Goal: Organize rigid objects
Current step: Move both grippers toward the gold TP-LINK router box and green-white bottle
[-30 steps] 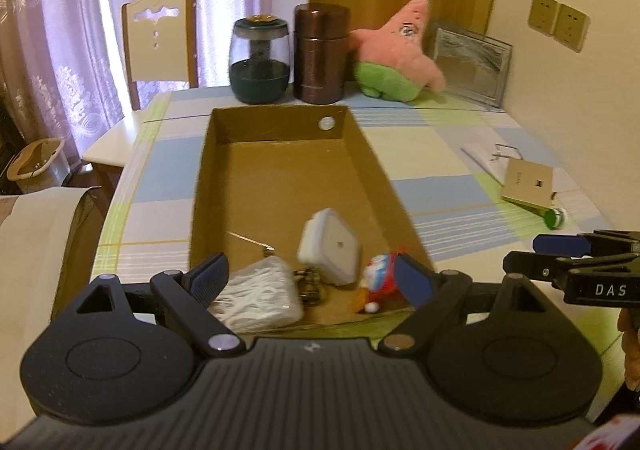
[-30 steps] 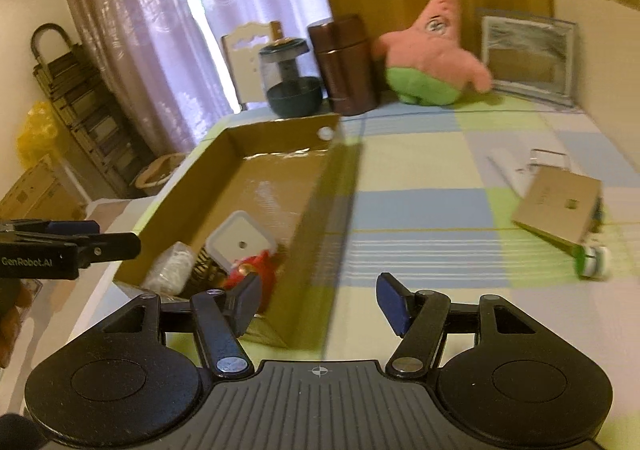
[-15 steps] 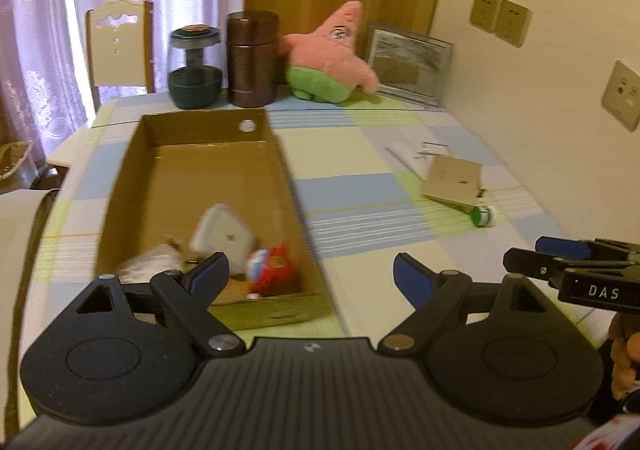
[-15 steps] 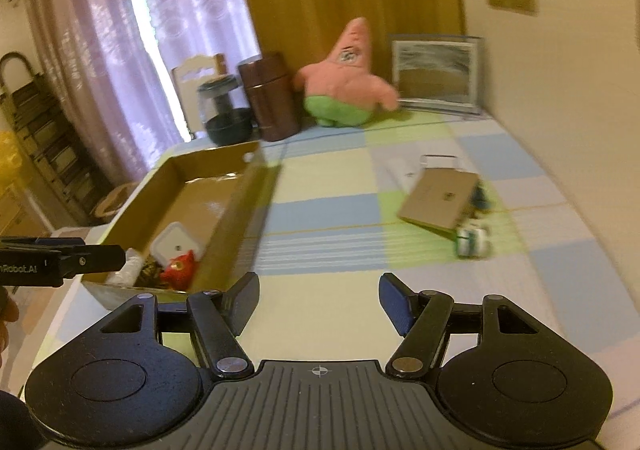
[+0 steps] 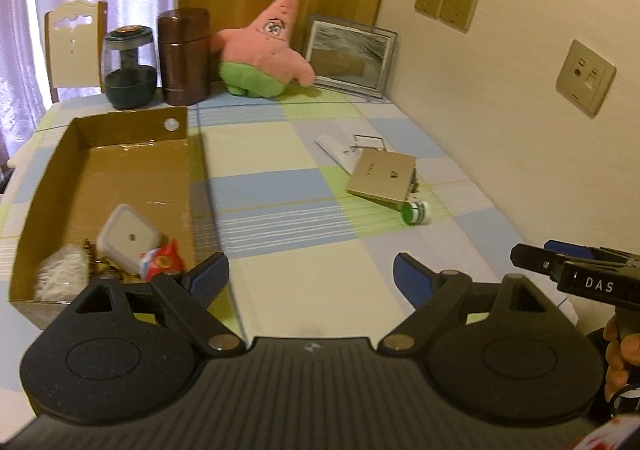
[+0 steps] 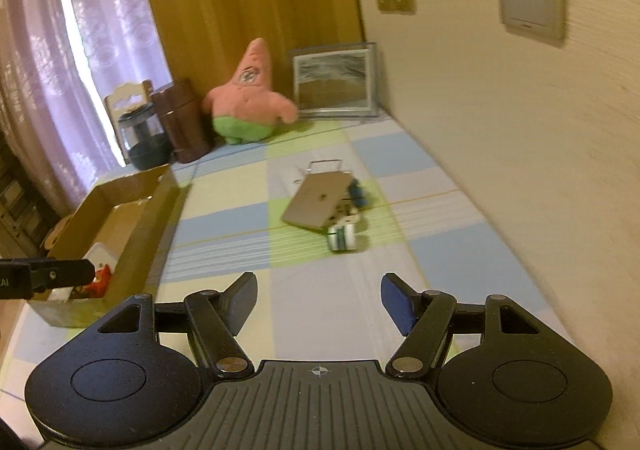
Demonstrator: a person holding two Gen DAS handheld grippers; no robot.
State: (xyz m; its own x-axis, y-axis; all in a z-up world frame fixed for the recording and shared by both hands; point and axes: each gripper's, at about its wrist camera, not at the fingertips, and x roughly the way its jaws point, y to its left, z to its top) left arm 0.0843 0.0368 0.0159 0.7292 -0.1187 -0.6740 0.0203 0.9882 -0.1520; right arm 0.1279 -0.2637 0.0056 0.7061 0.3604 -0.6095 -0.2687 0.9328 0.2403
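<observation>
An open cardboard box (image 5: 192, 170) lies on the left of the checked tablecloth. Inside it are a white square case (image 5: 128, 236), a red toy (image 5: 162, 262) and a white bag (image 5: 62, 276). Further right on the cloth lie a flat tan box (image 5: 382, 180), a green-and-white bottle (image 5: 416, 212) and a white tube (image 5: 334, 148). My left gripper (image 5: 308, 270) hangs open and empty above the cloth, just right of the cardboard box. My right gripper (image 6: 319, 284) is open and empty too, facing the tan box (image 6: 316, 204) and the bottle (image 6: 342, 236) from a short way off.
A pink star plush (image 5: 264, 46), a brown canister (image 5: 184, 56), a glass jar (image 5: 129, 66) and a picture frame (image 5: 350, 54) stand along the table's far edge. The wall (image 5: 500, 130) runs close along the right side. A chair (image 5: 74, 46) stands behind the table.
Both grippers have swung right, away from the cardboard box and toward the tan box and bottle. The cardboard box has slid to the left of both views. Both stay empty.
</observation>
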